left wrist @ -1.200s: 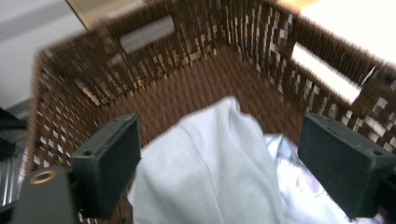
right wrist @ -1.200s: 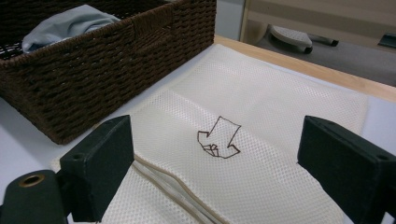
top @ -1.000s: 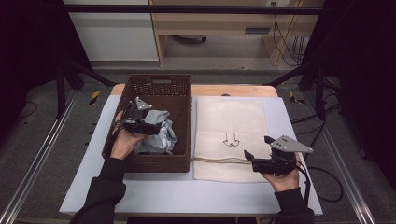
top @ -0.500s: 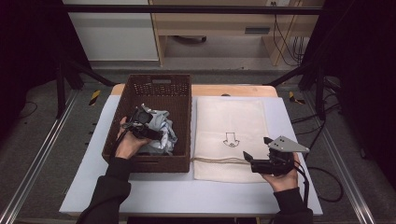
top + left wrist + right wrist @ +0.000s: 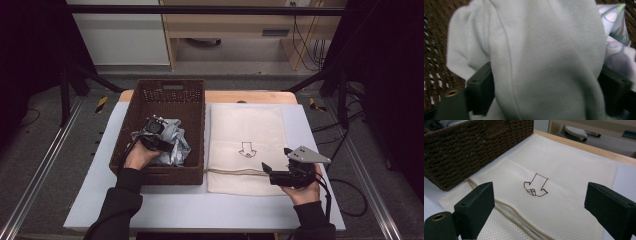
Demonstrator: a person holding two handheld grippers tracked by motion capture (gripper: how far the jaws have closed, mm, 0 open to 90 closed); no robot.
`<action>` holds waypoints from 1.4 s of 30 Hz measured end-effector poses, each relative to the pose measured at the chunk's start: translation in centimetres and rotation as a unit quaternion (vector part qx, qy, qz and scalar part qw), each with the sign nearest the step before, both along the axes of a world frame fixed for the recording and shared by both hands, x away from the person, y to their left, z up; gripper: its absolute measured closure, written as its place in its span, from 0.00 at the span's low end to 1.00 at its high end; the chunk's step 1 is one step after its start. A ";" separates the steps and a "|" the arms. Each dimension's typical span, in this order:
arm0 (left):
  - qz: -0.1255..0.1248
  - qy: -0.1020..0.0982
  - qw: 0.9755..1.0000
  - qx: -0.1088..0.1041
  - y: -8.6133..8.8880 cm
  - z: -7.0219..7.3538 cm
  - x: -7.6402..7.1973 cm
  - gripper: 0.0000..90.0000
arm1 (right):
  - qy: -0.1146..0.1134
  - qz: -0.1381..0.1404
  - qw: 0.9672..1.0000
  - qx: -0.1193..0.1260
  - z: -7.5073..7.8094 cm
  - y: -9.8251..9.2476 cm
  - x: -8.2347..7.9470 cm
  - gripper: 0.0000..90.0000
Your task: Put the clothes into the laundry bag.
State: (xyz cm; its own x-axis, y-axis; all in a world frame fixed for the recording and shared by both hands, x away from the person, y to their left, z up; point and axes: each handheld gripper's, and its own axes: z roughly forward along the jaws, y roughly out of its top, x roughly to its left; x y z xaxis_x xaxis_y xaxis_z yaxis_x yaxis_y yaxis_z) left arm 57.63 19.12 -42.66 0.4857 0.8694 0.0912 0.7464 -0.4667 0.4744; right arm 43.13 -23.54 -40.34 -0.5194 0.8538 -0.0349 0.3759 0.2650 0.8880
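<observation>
A dark brown wicker basket (image 5: 172,86) on the left of the table holds a heap of pale clothes (image 5: 175,145). My left gripper (image 5: 160,143) is down in the basket, pressed into the heap. In the left gripper view a pale grey-green knit cloth (image 5: 544,50) bulges between the jaws of my left gripper (image 5: 545,82); they have just been closing around it and still stand wide. A cream mesh bag (image 5: 247,125) with a brown arrow mark (image 5: 246,149) lies flat to the right. My right gripper (image 5: 275,160) hovers open over the bag's near edge, nothing between its jaws.
A patterned cloth (image 5: 614,22) lies beside the knit one in the basket. The basket's woven wall (image 5: 474,147) stands just left of the mesh bag (image 5: 564,170). A white mat (image 5: 100,200) covers the table; black frame posts stand at both sides.
My left hand has sunk from above the heap down into the basket, onto the pale clothes. The right hand and the mesh bag have stayed where they were.
</observation>
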 end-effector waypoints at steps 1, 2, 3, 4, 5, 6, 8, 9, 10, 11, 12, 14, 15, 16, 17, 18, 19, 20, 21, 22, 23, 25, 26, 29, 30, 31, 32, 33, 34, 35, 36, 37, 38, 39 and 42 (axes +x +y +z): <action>0.000 0.011 1.000 0.000 -0.1 0.0 0.0 0.27 | 0.000 0.000 1.000 0.002 0.0 0.0 0.0 0.11; -0.001 0.033 0.999 -0.002 -0.1 0.0 0.1 0.33 | -0.001 0.001 1.000 0.001 0.0 0.0 0.0 0.11; 0.001 0.042 0.999 -0.002 -0.1 0.0 0.1 0.37 | -0.001 0.000 1.000 0.001 0.1 -0.1 0.0 0.11; 0.003 0.050 0.999 -0.002 -0.2 0.0 0.2 0.42 | -0.001 0.000 1.000 0.001 0.1 -0.1 0.0 0.11; 0.004 0.056 0.998 0.000 -0.1 0.0 0.2 0.47 | -0.001 0.000 1.000 0.003 0.1 -0.1 0.0 0.11; 0.004 0.056 0.998 0.000 -0.1 0.0 0.2 0.51 | -0.001 0.000 1.000 0.003 0.1 -0.1 0.0 0.11; 0.008 0.064 0.998 0.006 -0.2 0.1 0.2 0.62 | 0.004 0.000 1.000 0.001 0.1 -0.1 0.0 0.12; 0.010 0.069 0.998 0.009 -0.2 0.1 0.2 0.65 | 0.003 0.001 1.000 0.001 0.1 -0.1 0.0 0.12; 0.011 0.068 0.998 0.009 -0.2 0.1 0.2 0.68 | 0.004 0.001 1.000 0.003 0.1 -0.1 0.0 0.12; 0.012 0.069 0.998 0.009 -0.2 0.2 0.2 0.71 | 0.002 0.002 1.000 0.003 0.1 -0.1 0.0 0.12; 0.012 0.070 0.997 0.009 -0.1 0.2 0.2 0.72 | 0.004 0.002 1.000 0.002 0.1 -0.1 0.0 0.12; 0.010 0.059 0.998 0.014 -0.2 0.4 0.0 0.75 | 0.006 0.001 1.000 0.001 0.1 -0.2 0.0 0.13; 0.007 0.048 0.999 0.015 -0.3 0.6 -0.1 0.76 | 0.006 0.002 1.000 0.000 0.1 -0.2 0.1 0.13; 0.007 0.048 0.999 0.015 -0.3 0.6 -0.1 0.78 | 0.006 0.002 1.000 0.000 0.1 -0.2 0.1 0.13; 0.006 0.016 1.000 0.010 -0.3 1.2 -0.5 0.79 | 0.007 0.001 1.000 -0.001 0.1 -0.2 0.0 0.13; 0.009 -0.006 1.000 0.002 -0.2 1.6 -0.7 0.79 | 0.007 0.000 1.000 -0.001 0.1 -0.3 0.1 0.13; 0.009 -0.006 1.000 0.002 -0.2 1.6 -0.7 0.80 | 0.006 -0.001 1.000 0.000 0.1 -0.3 0.1 0.13; 0.015 -0.028 0.999 -0.012 0.0 1.9 -0.9 0.80 | 0.008 -0.002 1.000 0.002 0.2 -0.3 0.0 0.13; 0.023 -0.069 0.997 -0.034 0.5 2.7 -1.3 0.80 | 0.005 -0.001 1.000 0.001 0.2 -0.4 0.0 0.14; 0.023 -0.069 0.997 -0.034 0.5 2.7 -1.3 0.80 | 0.004 -0.002 1.000 0.002 0.2 -0.4 0.0 0.14; 0.028 -0.088 0.995 -0.045 0.7 3.0 -1.5 0.80 | 0.004 -0.002 1.000 0.002 0.2 -0.4 0.0 0.14; 0.027 -0.118 0.991 -0.061 1.1 3.7 -1.9 0.80 | 0.004 -0.003 1.000 0.004 0.3 -0.5 0.0 0.14; 0.028 -0.134 0.988 -0.068 1.2 4.0 -2.2 0.80 | 0.003 -0.004 1.000 0.002 0.3 -0.5 0.0 0.14; 0.021 -0.174 0.981 -0.080 1.3 5.1 -2.8 0.80 | 0.003 -0.005 1.000 0.003 0.3 -0.6 0.0 0.14; 0.021 -0.174 0.981 -0.080 1.3 5.1 -2.8 0.80 | 0.003 -0.005 1.000 0.003 0.3 -0.6 0.0 0.14; 0.023 -0.180 0.980 -0.085 1.4 5.5 -2.9 0.80 | 0.001 -0.006 1.000 0.004 0.4 -0.6 0.0 0.14; 0.026 -0.202 0.974 -0.100 1.7 6.5 -3.3 0.80 | 0.001 -0.007 1.000 0.003 0.4 -0.6 0.0 0.14; 0.026 -0.202 0.974 -0.100 1.7 6.5 -3.3 0.80 | 0.001 -0.007 1.000 0.003 0.4 -0.6 0.0 0.14; 0.029 -0.226 0.966 -0.123 2.0 7.8 -3.9 0.80 | 0.002 -0.006 1.000 0.002 0.3 -0.6 -0.1 0.14; 0.028 -0.237 0.962 -0.132 2.1 8.4 -4.2 0.80 | 0.001 -0.007 1.000 0.002 0.3 -0.6 -0.1 0.14; 0.028 -0.237 0.962 -0.132 2.1 8.4 -4.2 0.80 | 0.001 -0.007 1.000 0.003 0.4 -0.6 -0.1 0.14; 0.029 -0.249 0.957 -0.144 2.2 9.0 -4.6 0.80 | 0.000 -0.008 1.000 0.003 0.4 -0.6 -0.1 0.14; 0.026 -0.259 0.953 -0.153 2.3 9.6 -5.1 0.80 | 0.000 -0.009 1.000 0.003 0.4 -0.6 -0.1 0.14; 0.024 -0.270 0.949 -0.161 2.4 10.2 -5.5 0.80 | -0.001 -0.009 1.000 0.002 0.4 -0.6 -0.1 0.14; 0.021 -0.301 0.935 -0.185 2.7 12.2 -7.0 0.80 | -0.002 -0.009 1.000 0.004 0.4 -0.6 -0.1 0.14</action>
State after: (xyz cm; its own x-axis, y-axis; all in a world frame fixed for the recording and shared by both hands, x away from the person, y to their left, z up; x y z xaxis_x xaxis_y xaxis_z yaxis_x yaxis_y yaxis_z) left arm 50.60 21.84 -30.48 0.4080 0.9126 0.0263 0.3054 -0.1636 0.9381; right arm 42.98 -24.16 -39.89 -0.5030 0.8638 -0.0298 0.3768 0.2502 0.8919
